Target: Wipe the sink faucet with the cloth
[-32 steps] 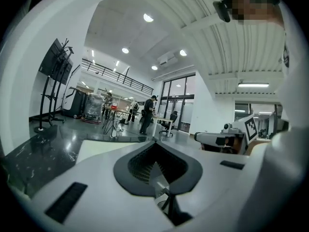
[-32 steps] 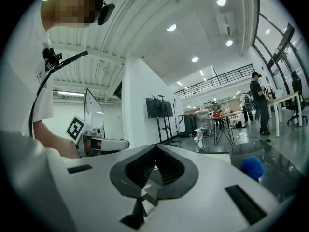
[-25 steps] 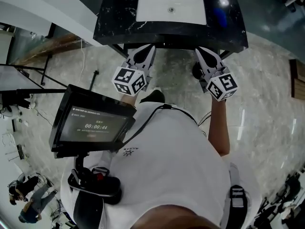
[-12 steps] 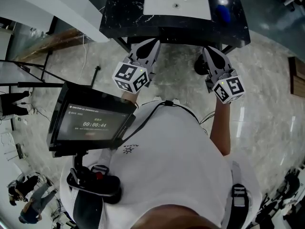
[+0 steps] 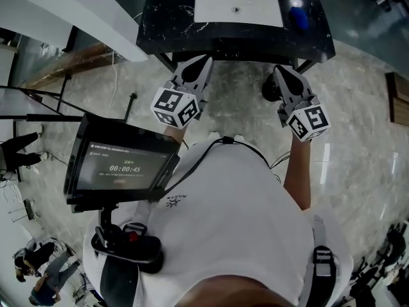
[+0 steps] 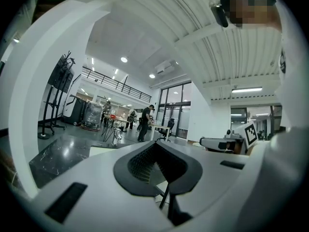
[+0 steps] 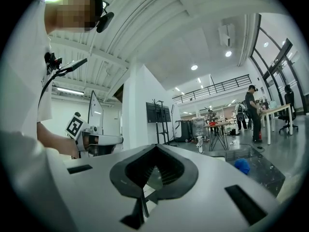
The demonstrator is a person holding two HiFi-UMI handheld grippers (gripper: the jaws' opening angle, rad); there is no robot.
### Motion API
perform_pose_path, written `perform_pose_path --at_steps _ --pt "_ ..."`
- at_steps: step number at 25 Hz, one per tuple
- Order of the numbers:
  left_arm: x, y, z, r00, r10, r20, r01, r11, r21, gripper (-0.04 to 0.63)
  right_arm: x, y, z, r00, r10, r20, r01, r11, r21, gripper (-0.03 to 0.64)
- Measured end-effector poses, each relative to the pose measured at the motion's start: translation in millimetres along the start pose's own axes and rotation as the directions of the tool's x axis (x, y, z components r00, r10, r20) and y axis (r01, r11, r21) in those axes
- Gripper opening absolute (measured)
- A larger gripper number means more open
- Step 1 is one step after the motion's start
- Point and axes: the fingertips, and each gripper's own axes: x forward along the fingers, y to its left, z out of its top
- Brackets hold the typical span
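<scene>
A black marble counter (image 5: 166, 15) holds a white sink basin (image 5: 255, 2) at the top of the head view. The faucet is not visible. A blue cloth (image 5: 297, 18) lies on the counter to the right of the basin; it also shows as a blue cloth (image 7: 241, 166) low in the right gripper view. My left gripper (image 5: 203, 59) and right gripper (image 5: 279, 69) are held level side by side, just short of the counter's front edge. Both are shut with nothing between the jaws: left gripper (image 6: 155, 144), right gripper (image 7: 155, 146).
A monitor on a stand (image 5: 121, 165) sits at my left hip. The floor (image 5: 358, 107) is pale polished stone. Black stand legs (image 5: 57, 94) lie on the left. People and tables (image 6: 145, 122) stand far off in the hall.
Both grippers have moved a little toward the counter and slightly up, staying shut. The counter sits a bit higher in the head view.
</scene>
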Motion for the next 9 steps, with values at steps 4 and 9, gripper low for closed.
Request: perform_pose_path --at_steps 4,9 --pt "-0.6 1.5 -1.0 1.0 0.0 0.001 0.0 1.0 0.001 0.002 1.9 -0.1 -1.9 1.0 -0.002 -0.002 0.002 1.0 -0.005 0.006" --pt "6.6 2.8 -2.3 1.0 -0.001 -0.009 0.001 1.0 -0.003 0.002 2.4 -7.9 -3.8 1.0 -0.012 -0.019 0.012 1.0 -0.008 0.006"
